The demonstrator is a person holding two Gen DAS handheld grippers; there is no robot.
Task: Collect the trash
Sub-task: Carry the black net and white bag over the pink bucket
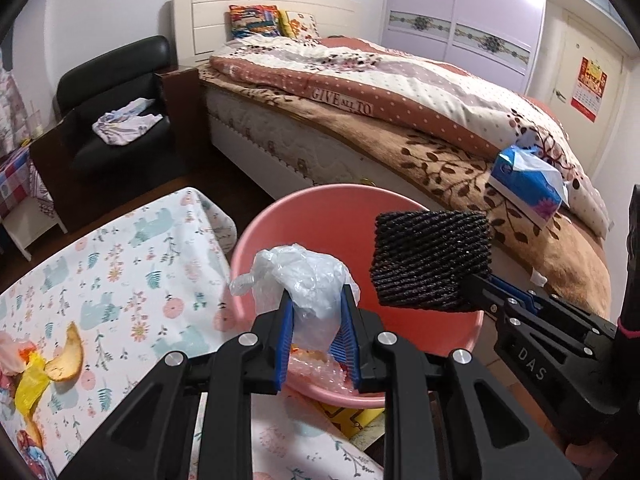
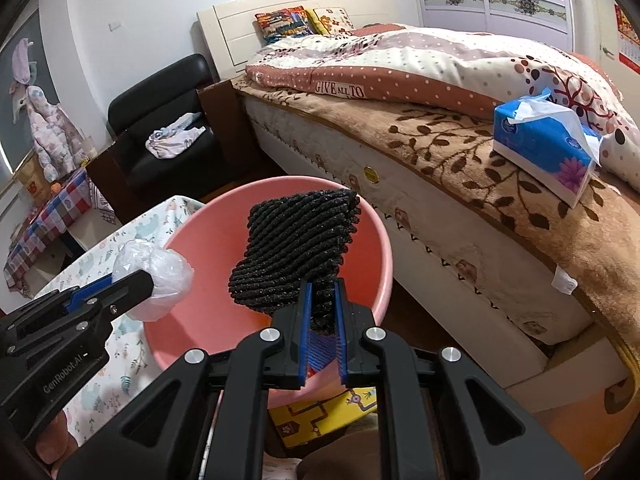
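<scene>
My left gripper is shut on a crumpled clear plastic bag and holds it over the pink basin. It also shows in the right wrist view with the bag. My right gripper is shut on a black foam net pad above the basin. The pad also shows in the left wrist view. Some plastic scraps lie in the basin's bottom. A fruit peel and a yellow wrapper lie on the table.
The floral tablecloth table is at the left, touching the basin. A bed with a blue tissue pack is behind. A black armchair with a cloth stands far left. A yellow box sits under the basin.
</scene>
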